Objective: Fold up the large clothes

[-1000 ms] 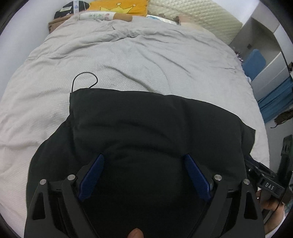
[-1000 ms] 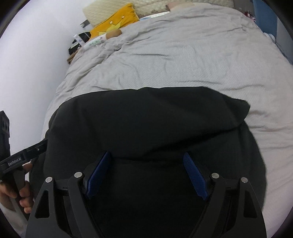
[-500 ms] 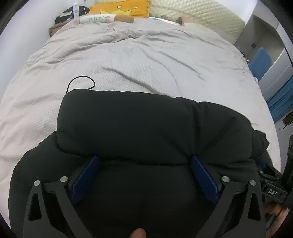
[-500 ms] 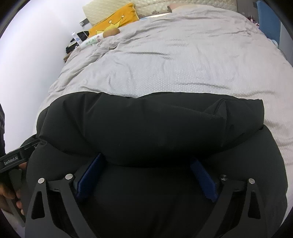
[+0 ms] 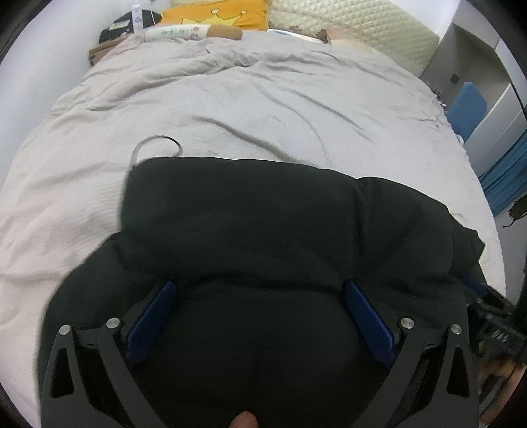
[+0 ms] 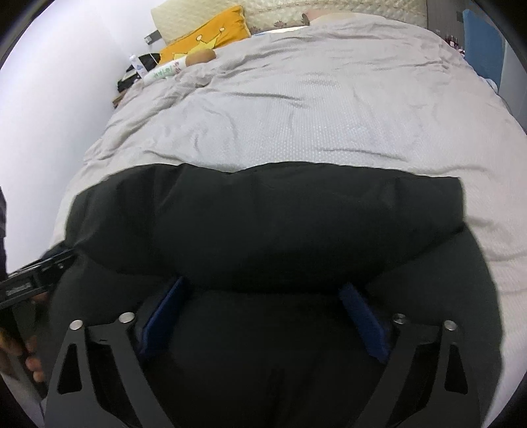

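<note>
**On the grey bed, folded puffy coat**

Near the bed's (image 5: 263, 108) foot edge sits the puffy black padded jacket (image 5: 280, 237), top layer doubled over. Left gripper (image 5: 260, 296) and right gripper (image 6: 263, 293) both spread wide, blue fingers (image 5: 365, 316) resting against fabric, gripping nothing.

Black tongs (image 5: 257, 289) – blue pads (image 5: 150, 321), silver screws.

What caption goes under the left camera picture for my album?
Open left gripper over a folded black jacket on a grey bed, yellow pillow behind.
</note>
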